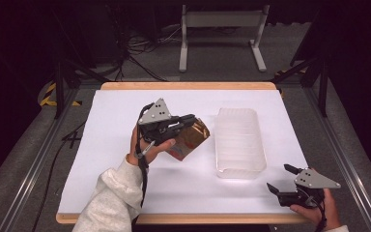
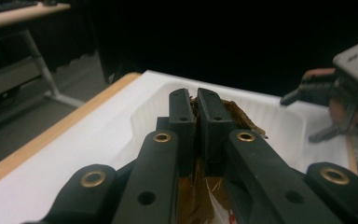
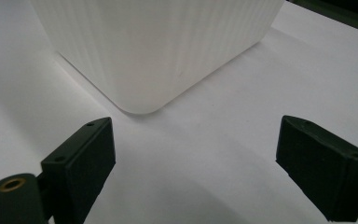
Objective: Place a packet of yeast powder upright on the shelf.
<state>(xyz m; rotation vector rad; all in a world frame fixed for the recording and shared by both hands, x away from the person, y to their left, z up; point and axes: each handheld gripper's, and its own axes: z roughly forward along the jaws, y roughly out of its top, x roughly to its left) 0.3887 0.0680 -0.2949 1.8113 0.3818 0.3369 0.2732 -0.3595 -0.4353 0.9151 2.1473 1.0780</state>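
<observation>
High view overhead facing forward, gripper views close, all sharing white bin [image 1: 239, 142]

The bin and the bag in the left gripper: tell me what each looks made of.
Bin: looks like translucent white plastic, matte, with faint ribbing along its walls and rounded corners.
Bag: likely brown paper or thin card, with a printed red and white face. The left gripper has shut on its torn, fibrous top edge, which suggests paper rather than plastic.

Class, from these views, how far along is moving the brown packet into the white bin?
Done: the left gripper is shut on the brown packet, lifted beside the white bin. In hand: carrying it toward the bin. Left: placing and releasing it; the right gripper waits open near the bin's corner.
</observation>
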